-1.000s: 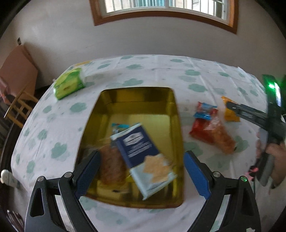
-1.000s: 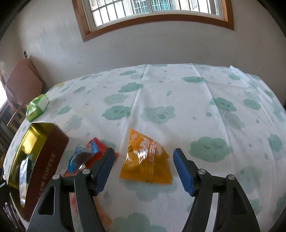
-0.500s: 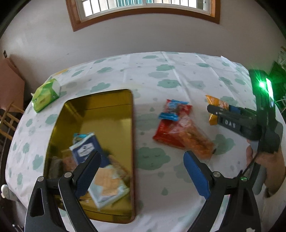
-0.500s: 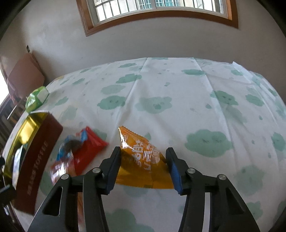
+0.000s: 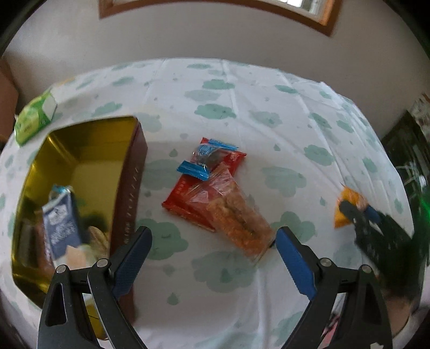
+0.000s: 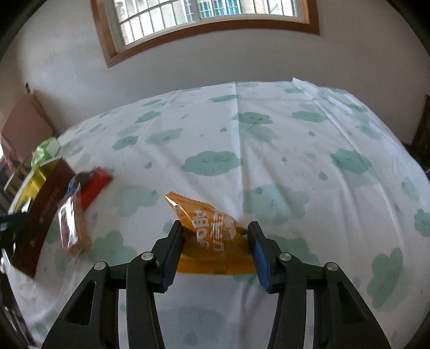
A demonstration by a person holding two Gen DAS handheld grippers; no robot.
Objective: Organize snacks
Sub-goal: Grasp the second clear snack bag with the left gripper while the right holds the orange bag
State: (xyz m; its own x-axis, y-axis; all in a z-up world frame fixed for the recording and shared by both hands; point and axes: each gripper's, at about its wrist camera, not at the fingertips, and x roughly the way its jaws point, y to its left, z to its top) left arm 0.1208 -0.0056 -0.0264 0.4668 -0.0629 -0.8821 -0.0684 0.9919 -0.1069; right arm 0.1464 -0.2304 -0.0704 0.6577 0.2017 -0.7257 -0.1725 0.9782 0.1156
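My right gripper (image 6: 215, 236) is shut on an orange snack packet (image 6: 215, 241) and holds it just above the tablecloth; it also shows in the left wrist view (image 5: 349, 206). My left gripper (image 5: 212, 241) is open and empty, just short of a clear packet of orange biscuits (image 5: 236, 214). That packet lies on a red packet (image 5: 199, 185) with a small blue-ended sweet (image 5: 207, 158) on top. A gold-lined brown tin (image 5: 129, 188) at the left holds a blue-and-white packet (image 5: 61, 225) and other snacks.
A green carton (image 5: 35, 115) lies at the table's far left, behind the tin. The cloud-print tablecloth (image 6: 268, 150) covers the table. A wall with a window (image 6: 204, 16) stands behind. A brown cardboard box (image 6: 24, 126) is off the left edge.
My right gripper closed on the orange packet and lifted it slightly. My left gripper swung right from over the tin to the red and clear packets.
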